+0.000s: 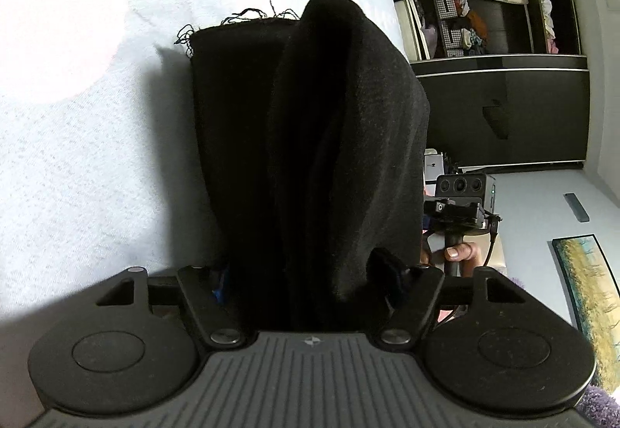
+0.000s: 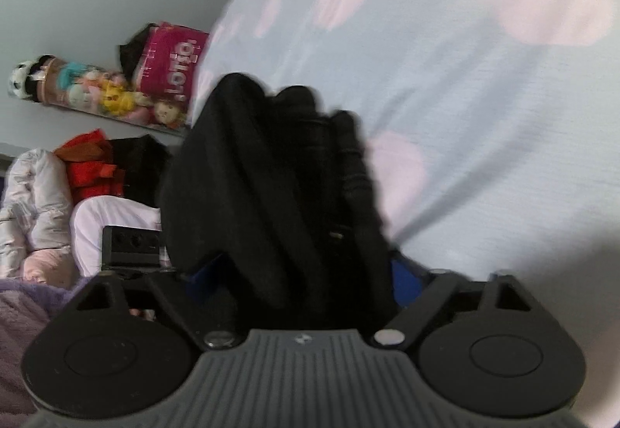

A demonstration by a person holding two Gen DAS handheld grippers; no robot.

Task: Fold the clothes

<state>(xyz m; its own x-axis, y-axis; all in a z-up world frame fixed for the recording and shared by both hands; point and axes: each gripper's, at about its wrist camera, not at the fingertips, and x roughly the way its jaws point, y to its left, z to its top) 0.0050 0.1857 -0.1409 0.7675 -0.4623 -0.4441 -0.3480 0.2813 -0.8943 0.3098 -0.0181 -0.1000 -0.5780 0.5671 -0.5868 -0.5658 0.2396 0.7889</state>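
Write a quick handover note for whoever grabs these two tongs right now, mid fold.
Left tongs: shut on the black garment, bunched fabric hanging over the pale dotted bedsheet.
Right tongs: shut on the same black garment, also lifted above the sheet; this view is blurred.
Done: garment gripped at two places and gathered in thick layers.
Left: lay it flat on the sheet, finish the fold, then release. A frayed edge shows in the left view.

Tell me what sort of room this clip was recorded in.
Most likely a bedroom at home. The black garment hangs over a pale bedsheet with pink spots, a dark wardrobe with open shelves of clothes stands behind, and a row of dolls lines the wall.
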